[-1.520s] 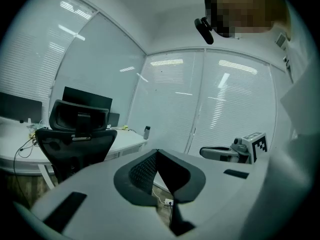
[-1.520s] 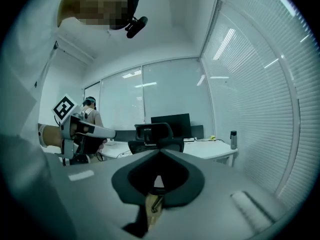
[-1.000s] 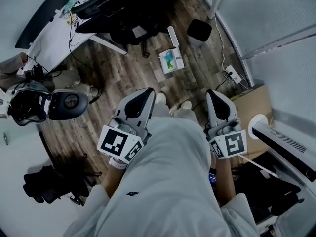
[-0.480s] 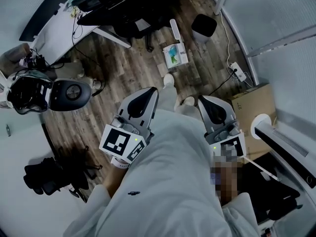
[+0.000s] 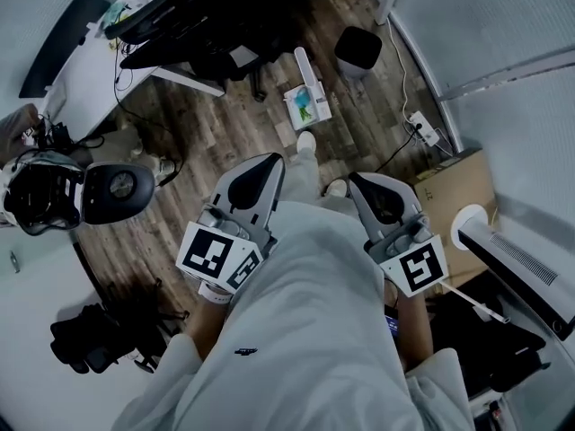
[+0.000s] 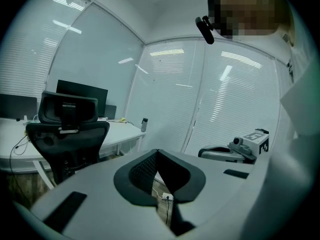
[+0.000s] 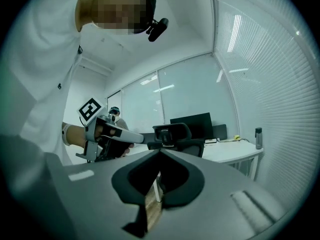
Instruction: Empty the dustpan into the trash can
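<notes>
In the head view a white dustpan (image 5: 305,99) with something coloured in it lies on the wooden floor, its handle pointing away from me. A black trash can (image 5: 359,48) stands just beyond it to the right. My left gripper (image 5: 269,163) and right gripper (image 5: 358,181) are held out in front of my body, well short of both, each shut with nothing between the jaws. The left gripper view shows the left gripper (image 6: 158,152) with its jaws touching, and the right gripper (image 6: 240,149) off to its side. The right gripper view shows the right gripper's (image 7: 160,152) jaws touching too.
A black office chair (image 5: 216,34) and white desk (image 5: 90,70) stand at the far left. A power strip (image 5: 422,132) with cables, a cardboard box (image 5: 463,191) and a white appliance (image 5: 512,254) line the right wall. A black bag (image 5: 90,341) lies near left.
One of my feet has stepped forward toward the dustpan. The right gripper has swung a little to the left; the left has shifted slightly. Both stay shut.
</notes>
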Demonstrator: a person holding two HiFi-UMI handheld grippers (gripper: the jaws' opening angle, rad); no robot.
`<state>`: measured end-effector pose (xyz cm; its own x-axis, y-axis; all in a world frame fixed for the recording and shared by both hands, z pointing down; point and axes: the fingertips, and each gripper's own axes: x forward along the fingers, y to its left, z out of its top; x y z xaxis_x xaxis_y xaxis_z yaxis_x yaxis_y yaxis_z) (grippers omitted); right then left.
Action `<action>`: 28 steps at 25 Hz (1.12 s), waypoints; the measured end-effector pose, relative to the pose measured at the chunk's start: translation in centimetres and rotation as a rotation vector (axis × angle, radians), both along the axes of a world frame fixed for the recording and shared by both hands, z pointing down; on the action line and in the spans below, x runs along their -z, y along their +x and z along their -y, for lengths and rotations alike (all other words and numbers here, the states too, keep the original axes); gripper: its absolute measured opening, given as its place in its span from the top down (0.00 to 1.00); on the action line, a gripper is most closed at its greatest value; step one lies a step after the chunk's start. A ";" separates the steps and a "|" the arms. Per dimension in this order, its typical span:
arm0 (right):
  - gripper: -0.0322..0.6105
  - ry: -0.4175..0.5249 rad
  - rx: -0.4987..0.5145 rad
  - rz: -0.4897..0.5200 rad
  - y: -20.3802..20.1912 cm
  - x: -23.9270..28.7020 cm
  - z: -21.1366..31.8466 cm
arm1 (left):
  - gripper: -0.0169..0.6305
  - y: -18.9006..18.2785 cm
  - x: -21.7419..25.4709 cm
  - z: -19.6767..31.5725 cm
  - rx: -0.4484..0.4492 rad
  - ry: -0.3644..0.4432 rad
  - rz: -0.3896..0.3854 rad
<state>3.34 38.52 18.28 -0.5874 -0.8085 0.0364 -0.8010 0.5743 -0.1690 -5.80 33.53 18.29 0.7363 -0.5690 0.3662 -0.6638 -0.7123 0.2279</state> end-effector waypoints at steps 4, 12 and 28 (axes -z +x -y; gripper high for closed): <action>0.93 -0.007 -0.031 0.000 0.5 0.3 3.9 | 0.96 0.3 0.1 4.7 -0.021 0.005 -0.008; 0.94 0.065 -0.052 -0.067 -0.9 2.8 13.1 | 0.96 0.0 2.2 13.8 -0.061 0.045 -0.040; 0.93 0.008 -0.172 -0.072 1.9 -0.2 23.1 | 0.96 -0.1 0.2 24.2 -0.154 0.021 -0.060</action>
<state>5.23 15.37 18.50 -0.4362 -0.8974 0.0664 -0.8975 0.4286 -0.1033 -5.93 9.36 18.13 0.8354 -0.4551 0.3083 -0.5324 -0.8093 0.2481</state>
